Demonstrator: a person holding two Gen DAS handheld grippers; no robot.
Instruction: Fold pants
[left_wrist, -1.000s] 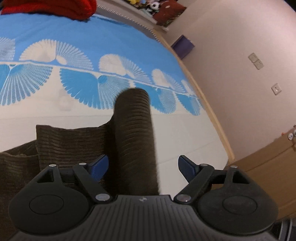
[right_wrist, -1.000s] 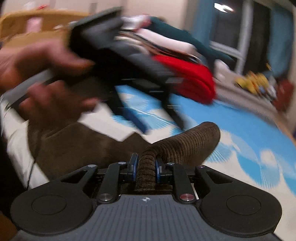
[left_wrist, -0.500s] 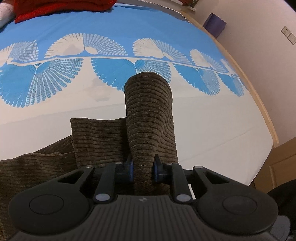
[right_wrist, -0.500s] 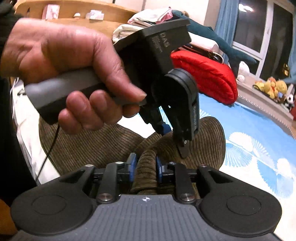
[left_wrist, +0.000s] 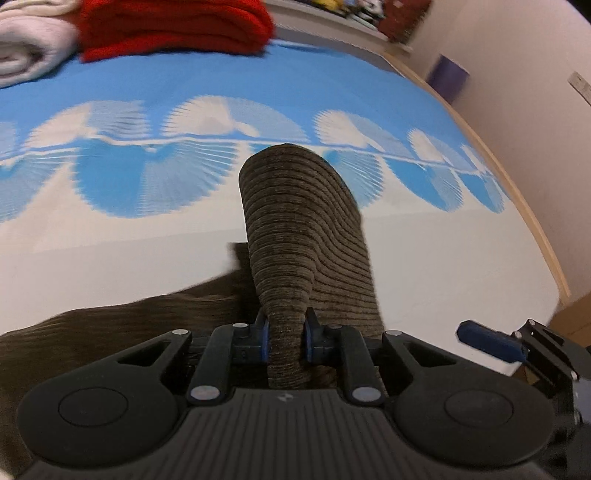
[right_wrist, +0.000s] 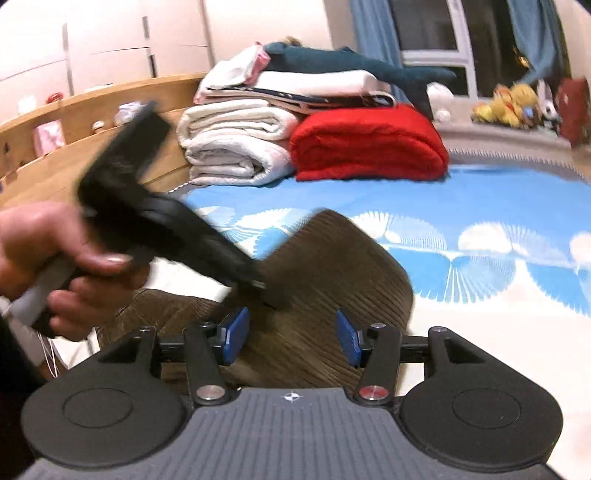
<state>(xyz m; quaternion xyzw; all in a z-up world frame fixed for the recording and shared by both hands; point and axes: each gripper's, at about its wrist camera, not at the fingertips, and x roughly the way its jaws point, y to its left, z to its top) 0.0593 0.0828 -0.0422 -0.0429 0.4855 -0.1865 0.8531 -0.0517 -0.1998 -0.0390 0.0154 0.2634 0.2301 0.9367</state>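
Brown corduroy pants (left_wrist: 306, 236) lie on a bed with a blue and white sheet (left_wrist: 147, 92). My left gripper (left_wrist: 286, 341) is shut on a raised fold of the pants, which arches forward above the bed. My right gripper (right_wrist: 291, 341) is open, its blue pads on either side of the same brown fold (right_wrist: 332, 277) without gripping it. In the right wrist view the left gripper (right_wrist: 155, 221), held in a hand, is blurred above the pants. One blue pad of the right gripper (left_wrist: 487, 341) shows at the lower right of the left wrist view.
A red folded blanket (right_wrist: 369, 147) and white folded bedding (right_wrist: 236, 147) are stacked at the head of the bed. A wooden headboard (right_wrist: 74, 147) runs behind them. The bed's wooden edge (left_wrist: 517, 192) and a wall lie to the right.
My left gripper has shut on the pants fold and holds it. My right gripper has opened and let the fold go. The left hand moved left and up.
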